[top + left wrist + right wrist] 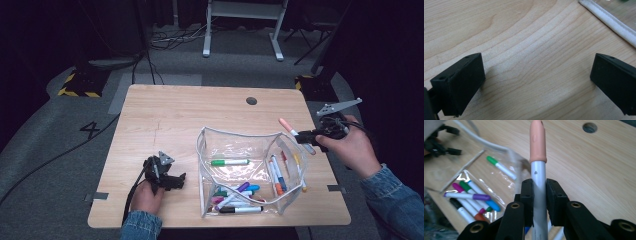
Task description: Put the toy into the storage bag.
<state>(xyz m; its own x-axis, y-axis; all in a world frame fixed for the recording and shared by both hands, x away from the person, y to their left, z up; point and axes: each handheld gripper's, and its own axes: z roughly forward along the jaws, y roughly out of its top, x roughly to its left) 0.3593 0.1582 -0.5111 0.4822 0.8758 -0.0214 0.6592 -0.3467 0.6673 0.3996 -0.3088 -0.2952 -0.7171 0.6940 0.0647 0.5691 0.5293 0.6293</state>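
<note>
My right gripper [539,186] is shut on a white marker with a peach-pink cap [538,142], its pads pressed on the barrel. In the high view that marker [295,133] hangs above the table's right side, just right of a clear zip pouch [243,172], held by my right gripper [314,135]. The pouch lies open and holds several coloured markers, among them a green-capped one [229,162]. My left gripper [172,182] rests on the wood at the front left, left of the pouch. Its jaws stand wide open [537,77] over bare wood with nothing between them.
The wooden table [165,115] has a round cable hole [251,100] near its far edge. The pouch's white zip edge [611,23] lies close to my left gripper. A desk frame [243,25] and floor cables [165,40] lie beyond the table.
</note>
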